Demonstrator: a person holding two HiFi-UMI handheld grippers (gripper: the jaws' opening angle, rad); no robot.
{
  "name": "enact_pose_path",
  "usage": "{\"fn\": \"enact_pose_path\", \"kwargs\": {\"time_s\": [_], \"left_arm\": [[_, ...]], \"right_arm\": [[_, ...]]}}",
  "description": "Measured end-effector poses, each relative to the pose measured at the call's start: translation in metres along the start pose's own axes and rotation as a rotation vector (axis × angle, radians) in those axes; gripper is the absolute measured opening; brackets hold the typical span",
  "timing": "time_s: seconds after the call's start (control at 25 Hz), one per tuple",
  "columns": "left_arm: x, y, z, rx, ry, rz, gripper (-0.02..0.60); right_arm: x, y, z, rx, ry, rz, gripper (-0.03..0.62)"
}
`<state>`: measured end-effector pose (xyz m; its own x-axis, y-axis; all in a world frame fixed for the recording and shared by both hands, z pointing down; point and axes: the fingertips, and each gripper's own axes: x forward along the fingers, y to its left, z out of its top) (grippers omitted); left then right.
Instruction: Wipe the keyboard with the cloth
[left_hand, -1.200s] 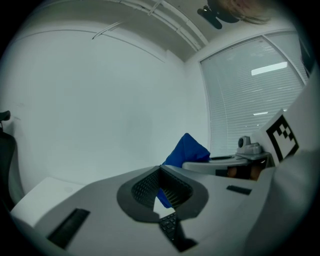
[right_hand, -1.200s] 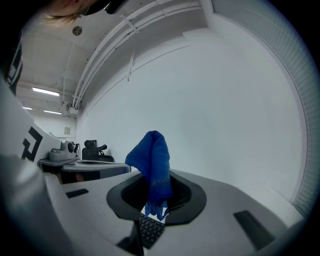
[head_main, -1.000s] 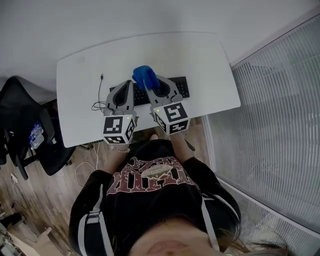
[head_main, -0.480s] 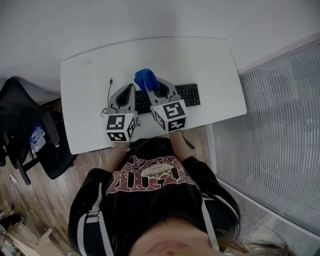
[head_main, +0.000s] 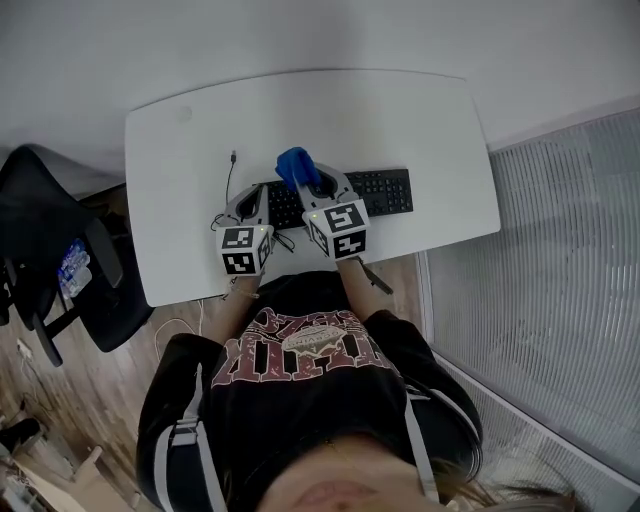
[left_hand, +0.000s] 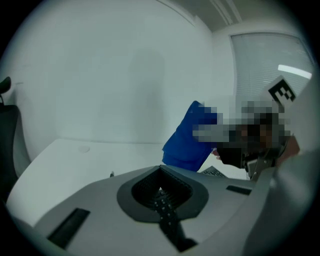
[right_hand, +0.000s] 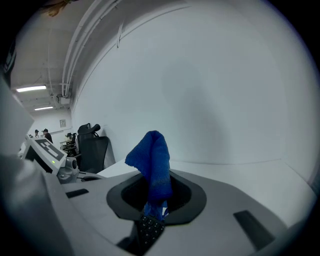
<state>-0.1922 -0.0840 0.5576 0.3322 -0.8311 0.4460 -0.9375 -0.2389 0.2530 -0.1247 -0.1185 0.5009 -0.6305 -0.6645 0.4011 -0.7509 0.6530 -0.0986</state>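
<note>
Looking down from the head view, I see my right hand-held gripper and the cloth further left on the keyboard than a second ago. More keys are bare at the right, so I judge the wipe is advancing. In the left gripper view, the left hand-held gripper is closed and empty. In the right gripper view, the jaws pinch the cloth, which stands upright.

The right gripper pinches the blue cloth, which sticks up tall over the white table, with a black chair past the table's left edge.
</note>
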Motion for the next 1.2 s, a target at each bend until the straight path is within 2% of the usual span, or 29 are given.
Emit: {"fn": "enact_pose_path", "kwargs": {"time_s": [0.28,0.52,0.8,0.92,1.2], "left_arm": [[0.005,0.029,-0.053,-0.020,0.113,0.089,0.034],[0.004,0.041,-0.086,-0.069,0.182,0.131,0.034],[0.002,0.044,-0.109,-0.074,0.235,0.154,0.034],[0.002,0.047,-0.117,-0.074,0.258,0.156,0.034],[0.008,0.047,-0.128,-0.070,0.291,0.145,0.034]], "right_arm": [[0.027,0.011,-0.026,-0.030,0.084,0.071,0.064],[0.050,0.025,-0.050,-0.058,0.151,0.145,0.064],[0.072,0.050,-0.059,0.047,0.161,0.253,0.064],[0.080,0.056,-0.062,0.060,0.172,0.262,0.064],[0.086,0.054,-0.078,-0.001,0.210,0.247,0.064]]}}
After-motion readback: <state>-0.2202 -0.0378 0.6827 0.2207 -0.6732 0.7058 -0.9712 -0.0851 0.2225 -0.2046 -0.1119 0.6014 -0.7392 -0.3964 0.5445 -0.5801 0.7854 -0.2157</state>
